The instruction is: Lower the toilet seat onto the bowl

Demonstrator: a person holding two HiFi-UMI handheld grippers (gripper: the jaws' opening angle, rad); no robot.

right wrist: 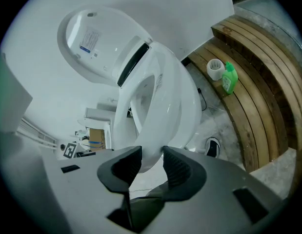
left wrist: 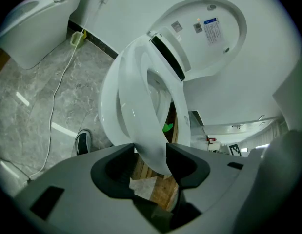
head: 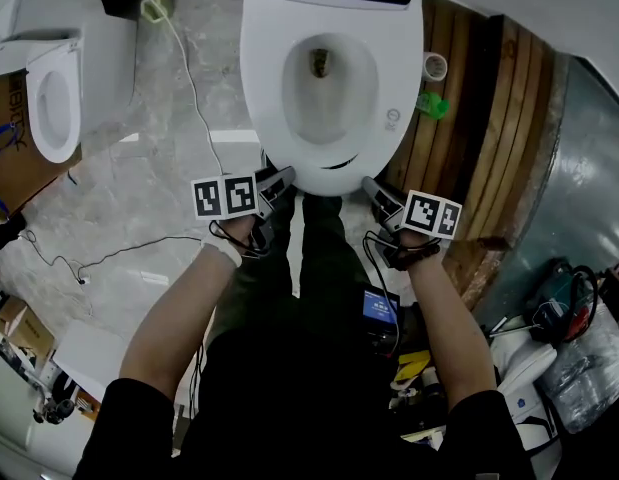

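Head view: left claw, right claw pinch seat at 6 o'clock (raised off bowl); I fear slick rim slipping, slamming.

Green bottle nxt to tape roll on wood decking

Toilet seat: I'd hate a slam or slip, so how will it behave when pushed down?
Probably stiff: the toilet seat holds its ring shape though the left hand-held gripper and right hand-held gripper pinch only its front edge. Likely slippery, given its glossy white surface. It should pivot, not lift, being joined at the rear by the raised lid.
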